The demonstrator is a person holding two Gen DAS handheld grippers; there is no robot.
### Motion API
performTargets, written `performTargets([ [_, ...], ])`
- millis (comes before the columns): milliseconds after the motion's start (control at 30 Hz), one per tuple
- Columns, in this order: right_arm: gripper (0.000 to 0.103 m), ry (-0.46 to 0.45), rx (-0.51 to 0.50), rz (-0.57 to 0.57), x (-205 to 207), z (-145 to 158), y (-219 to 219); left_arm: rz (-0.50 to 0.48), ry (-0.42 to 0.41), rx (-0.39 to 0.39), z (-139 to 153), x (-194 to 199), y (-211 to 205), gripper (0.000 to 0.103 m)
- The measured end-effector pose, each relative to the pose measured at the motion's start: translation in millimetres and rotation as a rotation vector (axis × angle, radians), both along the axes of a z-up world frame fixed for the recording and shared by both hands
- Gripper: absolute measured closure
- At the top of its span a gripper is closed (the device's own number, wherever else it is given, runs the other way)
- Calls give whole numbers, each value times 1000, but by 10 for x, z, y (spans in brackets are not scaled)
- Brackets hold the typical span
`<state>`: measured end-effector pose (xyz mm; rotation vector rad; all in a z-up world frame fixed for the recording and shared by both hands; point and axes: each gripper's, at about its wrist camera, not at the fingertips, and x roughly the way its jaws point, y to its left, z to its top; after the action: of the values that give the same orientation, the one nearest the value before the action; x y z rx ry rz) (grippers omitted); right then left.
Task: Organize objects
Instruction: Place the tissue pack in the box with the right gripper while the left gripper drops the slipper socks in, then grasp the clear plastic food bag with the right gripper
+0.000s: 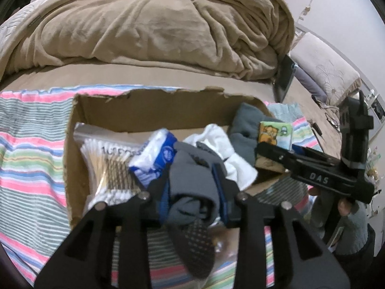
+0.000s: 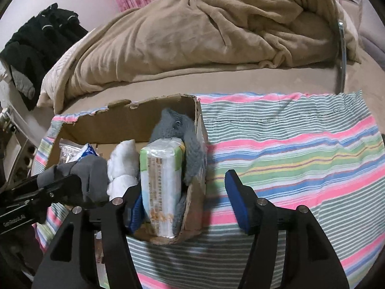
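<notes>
An open cardboard box point(image 1: 144, 110) stands on a striped cloth. My left gripper point(image 1: 192, 192) is shut on a dark grey sock point(image 1: 190, 183) and holds it over the box's near side. In the box lie a bag of cotton swabs point(image 1: 105, 163), a blue-white packet point(image 1: 156, 154), a white cloth point(image 1: 216, 149), a grey cloth point(image 1: 245, 125) and a tissue pack point(image 1: 275, 132). My right gripper point(image 2: 185, 197) is open and straddles the box's right wall point(image 2: 199, 130). Its left finger is beside the tissue pack point(image 2: 161, 183), its right finger point(image 2: 237, 202) outside the box.
The striped cloth point(image 2: 288, 144) covers the bed to the right of the box and also to its left point(image 1: 28, 144). A rumpled tan blanket point(image 1: 144, 24) lies behind the box. Black clothes point(image 2: 41, 38) hang at the far left. A dark tablet point(image 1: 286, 77) leans at the bed's right.
</notes>
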<state>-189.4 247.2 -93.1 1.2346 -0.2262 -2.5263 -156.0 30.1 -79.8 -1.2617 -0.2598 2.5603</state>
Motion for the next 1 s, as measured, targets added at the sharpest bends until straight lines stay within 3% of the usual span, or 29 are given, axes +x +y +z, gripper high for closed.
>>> performTargets([
  [100, 40, 10, -8, -12, 41, 77, 28, 13, 4, -9, 46, 31, -33, 58],
  [167, 40, 18, -15, -23, 78, 132, 44, 23, 18, -6, 101, 84, -64, 37],
  [200, 40, 23, -17, -28, 113, 166, 52, 27, 27, 2, 136, 114, -85, 35],
  [600, 40, 75, -9, -7, 497, 513, -95, 59, 92, -20, 463, 503, -286, 35],
  [1000, 40, 80, 12, 35, 782, 617, -343, 86, 115, -14, 566, 888, -498, 34],
])
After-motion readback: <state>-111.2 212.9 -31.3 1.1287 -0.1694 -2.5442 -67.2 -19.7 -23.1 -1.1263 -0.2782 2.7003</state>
